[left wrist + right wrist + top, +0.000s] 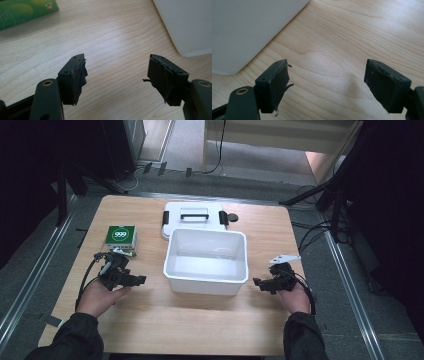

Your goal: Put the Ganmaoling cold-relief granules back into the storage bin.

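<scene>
Both grippers (pixel 141 279) (pixel 256 281) are held released, flanking the bin (pixel 206 283) (box (pixel 22 11) cropped) on the table (pixel 150 320).

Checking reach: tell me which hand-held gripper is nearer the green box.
Left. The left hand-held gripper sits just in front of the green box; the right hand-held gripper lies beyond the white bin.

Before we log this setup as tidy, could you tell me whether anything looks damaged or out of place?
Yes: the black padding on the left tongs is frayed, with torn edges curling off one pad. The right tongs show similar loose shreds. The white bin stands open, its lid lying flat behind it.
</scene>
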`<act>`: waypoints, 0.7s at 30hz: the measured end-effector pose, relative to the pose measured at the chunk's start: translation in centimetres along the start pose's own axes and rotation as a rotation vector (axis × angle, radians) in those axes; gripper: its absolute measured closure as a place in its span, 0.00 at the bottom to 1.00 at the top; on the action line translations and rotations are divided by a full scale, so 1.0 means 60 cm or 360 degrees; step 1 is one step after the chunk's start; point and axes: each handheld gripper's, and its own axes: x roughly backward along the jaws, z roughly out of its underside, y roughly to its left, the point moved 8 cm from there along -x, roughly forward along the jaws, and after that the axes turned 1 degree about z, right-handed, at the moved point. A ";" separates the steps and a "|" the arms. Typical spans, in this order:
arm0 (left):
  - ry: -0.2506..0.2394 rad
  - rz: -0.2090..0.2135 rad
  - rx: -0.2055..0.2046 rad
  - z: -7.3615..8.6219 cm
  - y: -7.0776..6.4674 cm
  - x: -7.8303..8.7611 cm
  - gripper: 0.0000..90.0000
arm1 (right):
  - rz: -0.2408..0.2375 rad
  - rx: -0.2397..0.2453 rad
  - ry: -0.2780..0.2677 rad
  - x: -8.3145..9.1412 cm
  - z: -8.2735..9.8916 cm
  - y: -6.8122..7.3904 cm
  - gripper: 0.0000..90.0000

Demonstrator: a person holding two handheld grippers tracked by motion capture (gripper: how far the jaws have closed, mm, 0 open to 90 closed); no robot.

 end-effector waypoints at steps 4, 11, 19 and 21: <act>0.0002 0.0007 0.0001 0.000 -0.001 0.000 0.35 | 0.0000 -0.0004 0.0002 0.001 0.001 0.000 0.22; 0.0017 0.0021 0.0015 0.000 -0.003 0.000 0.35 | 0.0000 -0.0007 0.0000 0.000 0.001 -0.001 0.22; 0.0019 0.0012 0.0023 0.000 -0.002 0.001 0.35 | -0.0004 0.0000 -0.0001 0.002 0.001 0.000 0.22; 0.0027 0.0025 0.0021 0.000 -0.004 0.001 0.35 | -0.0001 -0.0006 -0.0006 0.003 0.002 0.000 0.22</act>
